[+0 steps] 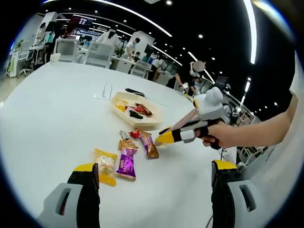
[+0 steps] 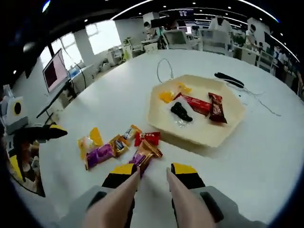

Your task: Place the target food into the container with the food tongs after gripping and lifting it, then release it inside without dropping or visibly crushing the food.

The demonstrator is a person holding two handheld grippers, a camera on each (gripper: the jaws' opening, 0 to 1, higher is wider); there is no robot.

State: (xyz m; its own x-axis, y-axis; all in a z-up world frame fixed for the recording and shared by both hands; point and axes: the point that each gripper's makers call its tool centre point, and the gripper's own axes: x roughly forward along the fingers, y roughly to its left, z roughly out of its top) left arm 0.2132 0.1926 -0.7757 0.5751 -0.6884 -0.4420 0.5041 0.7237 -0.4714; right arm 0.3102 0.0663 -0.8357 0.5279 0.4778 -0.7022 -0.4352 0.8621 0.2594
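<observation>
Several wrapped snacks lie loose on the white table [image 2: 266, 156]: a yellow packet [image 2: 89, 140], a purple one [image 2: 99, 156], a red one [image 2: 148, 138] and a brown-gold one [image 2: 147, 153]. Behind them stands a cream hexagonal tray [image 2: 209, 137] holding more snacks. My right gripper [image 2: 154, 169] is shut on copper-coloured food tongs [image 2: 118, 199], whose tips stand apart just short of the brown-gold snack [image 1: 149, 145]. In the left gripper view a hand holds the right gripper [image 1: 166, 137] with the tongs tips beside the snacks. My left gripper [image 1: 154, 178] hangs wide open above the table, nothing in it.
A black tool [image 2: 230, 80] with a thin cable lies beyond the tray [image 1: 142, 124]. A white cable loop [image 2: 164, 71] lies on the table's far side. Chairs, desks and people stand past the table's far edge. The left gripper [image 2: 40, 133] shows at the table's left edge.
</observation>
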